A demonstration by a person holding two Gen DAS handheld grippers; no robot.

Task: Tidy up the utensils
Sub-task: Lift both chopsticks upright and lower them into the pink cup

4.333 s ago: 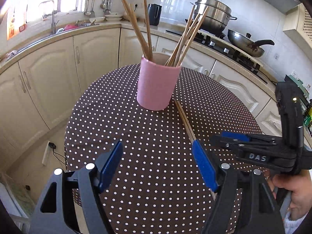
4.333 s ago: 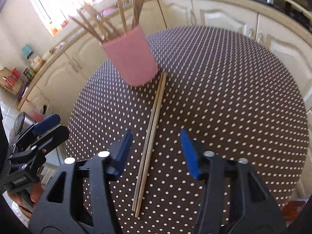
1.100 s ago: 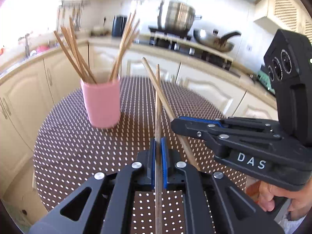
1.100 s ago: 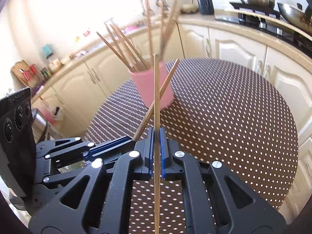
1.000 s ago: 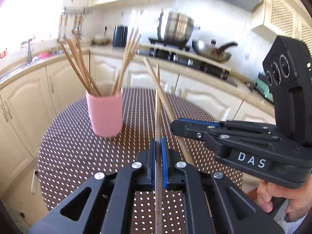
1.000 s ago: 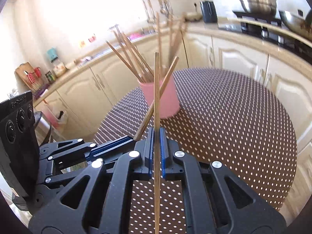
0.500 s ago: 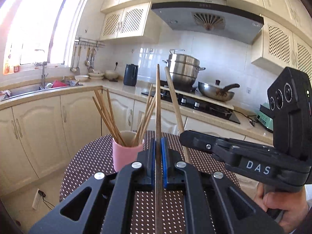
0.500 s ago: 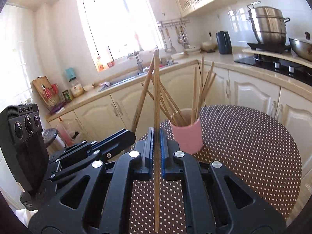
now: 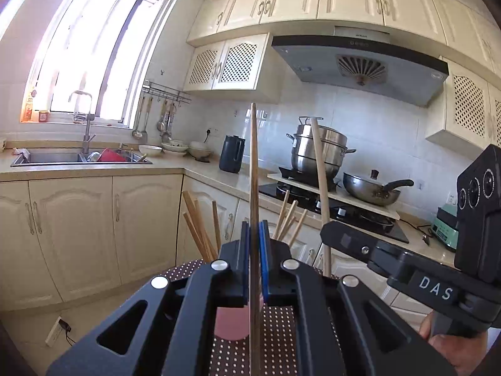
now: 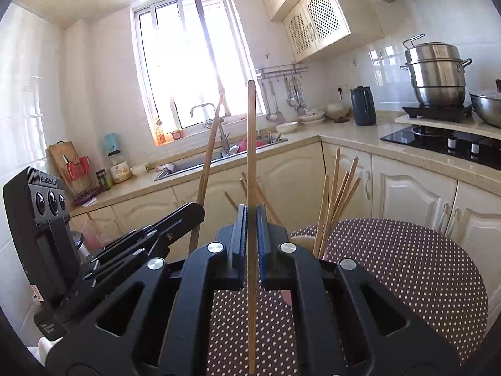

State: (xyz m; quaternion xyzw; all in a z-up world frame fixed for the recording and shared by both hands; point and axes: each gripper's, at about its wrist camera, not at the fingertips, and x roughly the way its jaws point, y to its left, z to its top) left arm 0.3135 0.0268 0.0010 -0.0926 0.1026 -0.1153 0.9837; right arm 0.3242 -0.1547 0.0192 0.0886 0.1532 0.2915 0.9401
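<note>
The left gripper [image 9: 254, 238] has its blue pads pressed together on one wooden chopstick [image 9: 254, 169], which stands almost upright through the jaws, its top end well above them and its lower end below them. The right gripper [image 10: 250, 219] is closed in the same way on a second chopstick [image 10: 251, 144], also close to upright. In the left wrist view the right gripper [image 9: 332, 235] is just to the right of the left one, and its chopstick [image 9: 319, 181] leans a little to the left at the top. In the right wrist view the left gripper [image 10: 194, 213] is just to the left, and its chopstick [image 10: 209, 163] leans to the right at the top.

The pink cup [image 9: 231, 322] stands on the round table [image 10: 407, 266] with a brown cloth with white dots. It is beyond both grippers and lower than their jaws, so the black gripper bodies hide most of it. Several other chopsticks [image 10: 338, 194] stand in the cup and spread out over its rim. Both held chopsticks are in the air on the near side of the cup and do not touch it.

Behind the cup, on the kitchen counter, there are a dark kettle [image 9: 232, 154], a steel steamer pot [image 9: 321, 150] and a wok [image 9: 371, 188]. A hand [image 9: 451, 344] holds the handle of the right gripper.
</note>
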